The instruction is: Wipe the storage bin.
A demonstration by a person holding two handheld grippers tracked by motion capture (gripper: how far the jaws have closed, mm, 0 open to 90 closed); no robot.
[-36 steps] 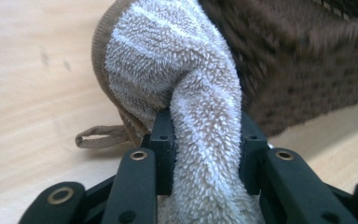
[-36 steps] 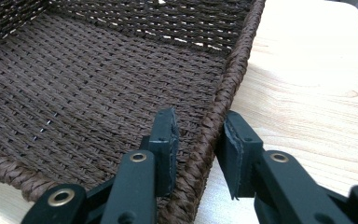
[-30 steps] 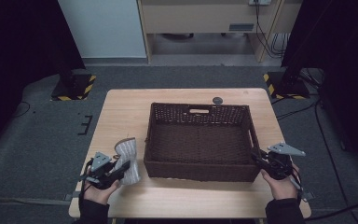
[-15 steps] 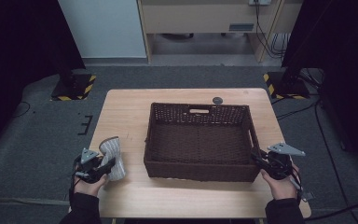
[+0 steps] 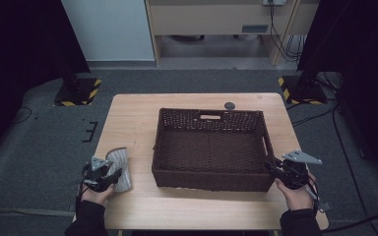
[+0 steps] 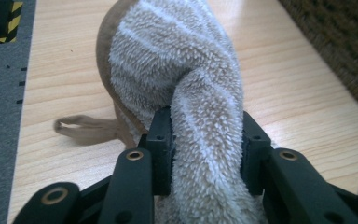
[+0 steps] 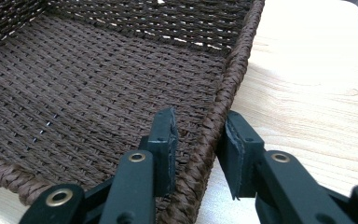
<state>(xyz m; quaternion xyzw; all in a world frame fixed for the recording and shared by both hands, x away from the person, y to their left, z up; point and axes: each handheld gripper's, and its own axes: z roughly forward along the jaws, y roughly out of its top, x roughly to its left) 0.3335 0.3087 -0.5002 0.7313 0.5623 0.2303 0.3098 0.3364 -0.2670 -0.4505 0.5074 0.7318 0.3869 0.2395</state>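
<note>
while my left gripper point(image 6: 207, 140) has just been easing its jaws apart, the fuzzy sock point(image 6: 177, 79) sits between them on the table point(image 5: 138, 118); my right gripper point(image 7: 198, 154) clamps the wicker basket point(image 5: 211, 147) rim (near right corner), farther off.

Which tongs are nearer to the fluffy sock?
Left. The left tongs have the sock between their jaws; the right tongs straddle the basket rim, across the table.
</note>
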